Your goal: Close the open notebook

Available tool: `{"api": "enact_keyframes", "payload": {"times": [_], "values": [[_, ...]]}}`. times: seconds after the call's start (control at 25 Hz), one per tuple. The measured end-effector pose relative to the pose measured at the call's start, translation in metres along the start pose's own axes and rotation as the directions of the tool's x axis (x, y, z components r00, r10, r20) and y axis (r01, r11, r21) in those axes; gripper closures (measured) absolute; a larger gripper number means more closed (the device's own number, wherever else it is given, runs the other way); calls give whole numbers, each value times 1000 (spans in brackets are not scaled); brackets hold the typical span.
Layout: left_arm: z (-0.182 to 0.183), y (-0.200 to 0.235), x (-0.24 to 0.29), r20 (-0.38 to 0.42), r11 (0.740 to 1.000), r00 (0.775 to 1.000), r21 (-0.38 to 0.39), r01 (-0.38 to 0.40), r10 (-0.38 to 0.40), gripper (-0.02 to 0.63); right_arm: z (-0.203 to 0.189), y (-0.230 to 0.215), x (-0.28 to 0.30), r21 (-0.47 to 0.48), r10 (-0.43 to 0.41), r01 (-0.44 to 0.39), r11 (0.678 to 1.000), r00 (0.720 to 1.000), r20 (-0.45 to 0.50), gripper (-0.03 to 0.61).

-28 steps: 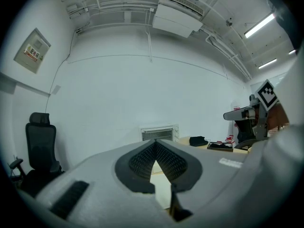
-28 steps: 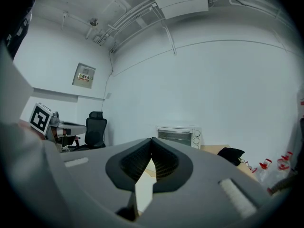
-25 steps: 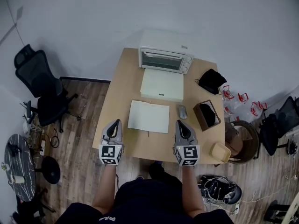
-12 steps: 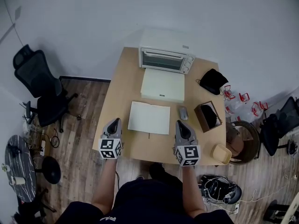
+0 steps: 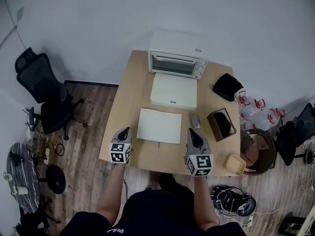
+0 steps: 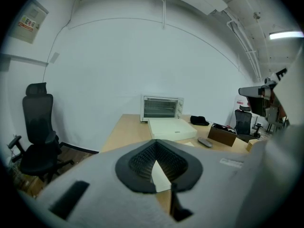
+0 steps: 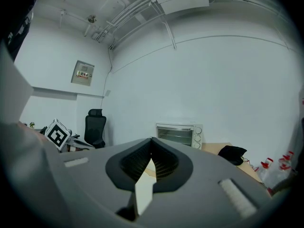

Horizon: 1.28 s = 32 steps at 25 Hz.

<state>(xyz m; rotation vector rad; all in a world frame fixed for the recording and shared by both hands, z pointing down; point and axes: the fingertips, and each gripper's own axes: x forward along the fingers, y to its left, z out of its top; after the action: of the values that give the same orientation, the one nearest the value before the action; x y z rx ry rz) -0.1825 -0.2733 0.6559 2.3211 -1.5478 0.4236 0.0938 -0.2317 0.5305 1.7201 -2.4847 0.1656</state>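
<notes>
On the desk (image 5: 127, 95), open notebook (image 5: 158, 126) lies flat; left gripper (image 5: 126, 130) and right gripper (image 5: 191, 131), both clenched empty, flank its near corners.

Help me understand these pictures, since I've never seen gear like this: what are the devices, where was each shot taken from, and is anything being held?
There is no robot here. A person holds a two-jaw gripper in each hand. The head view comes from a camera on the person's head, looking down at a wooden table. The left gripper view and right gripper view come from cameras riding on the left gripper and the right gripper, looking along their jaws.

On the table are an open notebook, a computer mouse, a flat cream box, a toaster oven, a black pouch, a brown open box and a yellow tub.

Both grippers are shut and empty, one on each side of the notebook.
</notes>
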Motion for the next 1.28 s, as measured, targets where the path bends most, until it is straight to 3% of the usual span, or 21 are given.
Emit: {"api": "enact_keyframes", "payload": {"times": [0.64,0.76,0.84,0.88,0.92,0.96,1.04,1.08,1.12,1.16,1.24,1.28], "values": [[-52,26,27,-110,990,994,-139,-32,16,618,-11,1,6,-41,-8,6,999,999,-41,571],[-61,28,30,-113,975,994,-219,-25,0,618,-11,1,5,-41,-7,6,999,999,-42,571],[-69,30,31,-106,950,994,-310,-23,-10,618,-11,0,5,-40,-10,8,999,999,-43,571],[-71,33,31,-79,920,997,-392,-20,-12,618,-12,-1,4,-40,-11,9,999,999,-44,571],[-71,37,30,-27,864,1000,-503,-7,-7,618,-13,-2,4,-40,-13,11,999,999,-45,571],[-69,42,28,44,779,999,-626,23,6,618,-13,-3,3,-40,-14,13,999,999,-46,571],[-66,50,25,178,566,983,-816,118,51,618,-14,-5,3,-39,-19,17,999,999,-48,571],[-69,53,25,212,480,975,-864,153,72,618,-14,-6,3,-39,-20,18,999,999,-48,571],[-74,55,26,225,431,970,-887,167,86,618,-15,-6,3,-40,-20,18,999,999,-49,571],[-79,54,26,225,417,970,-893,168,90,618,-15,-5,3,-40,-18,16,999,999,-49,571],[-88,51,27,209,424,974,-892,155,84,618,-14,-4,5,-42,-15,13,999,999,-50,571],[-93,49,28,201,413,976,-898,149,85,618,-14,-3,5,-43,-14,12,999,999,-51,571]]}}
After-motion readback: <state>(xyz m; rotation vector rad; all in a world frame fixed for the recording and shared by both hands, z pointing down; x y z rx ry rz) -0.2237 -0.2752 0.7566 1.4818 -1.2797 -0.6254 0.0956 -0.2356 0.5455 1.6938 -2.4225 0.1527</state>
